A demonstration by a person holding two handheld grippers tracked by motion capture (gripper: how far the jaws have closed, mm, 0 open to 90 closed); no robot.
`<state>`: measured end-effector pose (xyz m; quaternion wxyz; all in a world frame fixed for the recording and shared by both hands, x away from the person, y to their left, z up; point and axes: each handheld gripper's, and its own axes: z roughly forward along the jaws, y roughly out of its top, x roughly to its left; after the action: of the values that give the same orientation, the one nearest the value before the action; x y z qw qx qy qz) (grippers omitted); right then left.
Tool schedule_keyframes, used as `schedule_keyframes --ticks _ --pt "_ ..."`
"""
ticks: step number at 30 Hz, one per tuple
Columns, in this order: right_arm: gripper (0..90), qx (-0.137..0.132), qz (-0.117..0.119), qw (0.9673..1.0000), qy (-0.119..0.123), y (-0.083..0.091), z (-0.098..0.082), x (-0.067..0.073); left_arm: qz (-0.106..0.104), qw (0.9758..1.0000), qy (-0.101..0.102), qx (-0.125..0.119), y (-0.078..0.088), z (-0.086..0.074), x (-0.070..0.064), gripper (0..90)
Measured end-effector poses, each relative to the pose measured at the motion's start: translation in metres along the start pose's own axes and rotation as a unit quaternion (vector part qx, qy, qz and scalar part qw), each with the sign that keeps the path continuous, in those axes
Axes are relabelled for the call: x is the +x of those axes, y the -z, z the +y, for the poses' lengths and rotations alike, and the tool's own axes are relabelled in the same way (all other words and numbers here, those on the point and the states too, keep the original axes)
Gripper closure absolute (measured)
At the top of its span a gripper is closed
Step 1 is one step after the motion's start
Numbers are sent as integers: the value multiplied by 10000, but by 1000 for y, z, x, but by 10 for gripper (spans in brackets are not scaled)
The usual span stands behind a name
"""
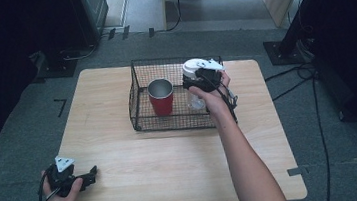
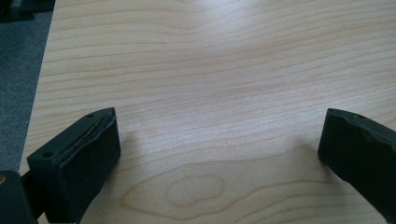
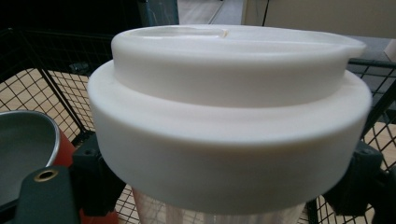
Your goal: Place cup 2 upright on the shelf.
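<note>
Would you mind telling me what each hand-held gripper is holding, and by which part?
The right hand-held gripper clamps the clear cup just under its white lid, over the wire basket. The left hand-held gripper is open and holds nothing.

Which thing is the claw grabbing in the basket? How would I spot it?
Find the black wire basket on the wooden table. Inside, at its right, the right claw grips a clear bottle. It has a chunky white lid, unlike the red cup beside it.

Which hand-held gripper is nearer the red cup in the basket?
Right. The right hand-held gripper is over the basket, clamped on a white-lidded clear bottle just beside the red cup. The left hand-held gripper rests open at the table's near-left corner, far from the cup.
</note>
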<state>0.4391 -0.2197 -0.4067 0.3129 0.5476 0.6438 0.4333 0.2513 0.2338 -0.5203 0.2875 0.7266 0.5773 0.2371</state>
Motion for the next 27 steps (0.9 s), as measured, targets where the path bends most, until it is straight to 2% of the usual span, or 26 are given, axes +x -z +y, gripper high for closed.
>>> schedule_keyframes --ticks 7,10,24,27 --pt "159 77 50 9999 122 -6 -4 1 0 10000 0 0 0 0 0 0" --pt "159 103 37 9996 248 -9 -8 0 2 10000 0 0 0 0 0 0" --pt "159 432 -11 9988 242 2 -10 0 1 10000 0 -1 0 0 0 0" --pt "159 426 -8 9988 241 4 -12 -1 0 10000 1 -1 0 0 0 0"
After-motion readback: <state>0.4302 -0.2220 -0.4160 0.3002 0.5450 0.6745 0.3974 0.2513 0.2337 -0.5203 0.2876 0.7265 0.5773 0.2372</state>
